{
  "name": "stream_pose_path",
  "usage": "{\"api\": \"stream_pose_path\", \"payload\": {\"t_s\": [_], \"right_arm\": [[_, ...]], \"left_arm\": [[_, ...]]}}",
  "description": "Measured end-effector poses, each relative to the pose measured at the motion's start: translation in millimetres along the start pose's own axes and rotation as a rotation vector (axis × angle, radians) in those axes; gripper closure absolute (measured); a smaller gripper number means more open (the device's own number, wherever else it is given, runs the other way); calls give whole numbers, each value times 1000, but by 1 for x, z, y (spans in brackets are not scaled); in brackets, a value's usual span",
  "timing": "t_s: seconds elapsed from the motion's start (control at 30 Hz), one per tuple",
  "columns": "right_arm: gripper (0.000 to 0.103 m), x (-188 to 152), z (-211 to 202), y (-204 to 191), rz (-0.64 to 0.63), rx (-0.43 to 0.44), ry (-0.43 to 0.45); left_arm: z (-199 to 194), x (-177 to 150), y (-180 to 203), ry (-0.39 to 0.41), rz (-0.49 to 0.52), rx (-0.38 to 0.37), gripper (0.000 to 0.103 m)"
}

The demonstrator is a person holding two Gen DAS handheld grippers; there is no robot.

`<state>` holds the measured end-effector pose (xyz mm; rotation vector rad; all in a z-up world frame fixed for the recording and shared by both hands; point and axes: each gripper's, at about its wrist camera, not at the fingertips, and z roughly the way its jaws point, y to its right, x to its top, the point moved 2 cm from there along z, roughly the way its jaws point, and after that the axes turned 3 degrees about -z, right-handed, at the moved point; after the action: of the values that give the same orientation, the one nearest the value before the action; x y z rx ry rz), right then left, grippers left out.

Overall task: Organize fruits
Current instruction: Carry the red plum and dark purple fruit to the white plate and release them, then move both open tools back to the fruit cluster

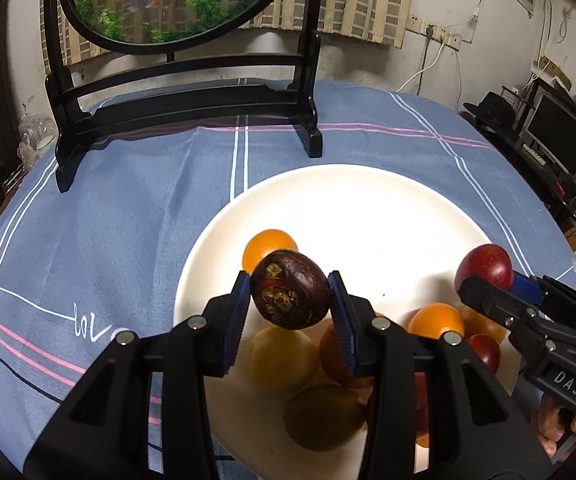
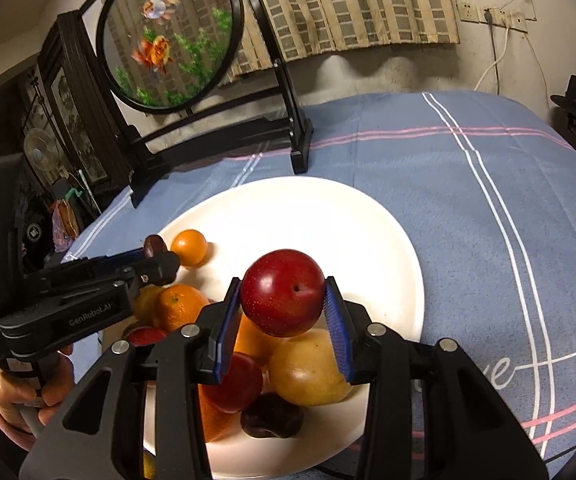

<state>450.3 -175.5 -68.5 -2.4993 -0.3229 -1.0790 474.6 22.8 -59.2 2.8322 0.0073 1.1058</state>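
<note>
White plate [image 1: 215, 240] holds most fruits; we grip dark fruit [image 1: 290, 290] in left gripper [image 1: 290, 300], plum [image 2: 282, 292] in right gripper [image 2: 283, 312]; one orange [image 1: 267, 246] sits at 11 o'clock, sorting unfinished.

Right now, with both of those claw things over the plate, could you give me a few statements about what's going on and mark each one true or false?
1. The left gripper holds a dark brown fruit. True.
2. The right gripper is open with nothing in it. False: it is shut on a red plum.
3. The plate is white and sits on a blue cloth. True.
4. The plate has no fruit on it. False: oranges, yellow fruit and red fruit lie on its near side, and one small orange sits apart, farther back.
5. A round goldfish screen stands behind the plate. True.
</note>
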Motion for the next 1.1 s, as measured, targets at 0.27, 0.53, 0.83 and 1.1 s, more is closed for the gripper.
{"api": "stream_pose_path", "payload": {"t_s": [0.27, 0.53, 0.83, 1.1], "right_arm": [[44, 0, -29, -10, -23, -14, 70], [44, -25, -66, -36, -92, -16, 114], [44, -76, -97, -40, -74, 33, 28], [44, -109, -107, -46, -76, 174, -84]], "left_arm": [[-52, -2, -1, 134, -23, 47, 20], [-105, -52, -16, 162, -120, -41, 16], [-131, -108, -56, 165, -170, 78, 14], [-129, -125, -68, 115, -201, 87, 14]]}}
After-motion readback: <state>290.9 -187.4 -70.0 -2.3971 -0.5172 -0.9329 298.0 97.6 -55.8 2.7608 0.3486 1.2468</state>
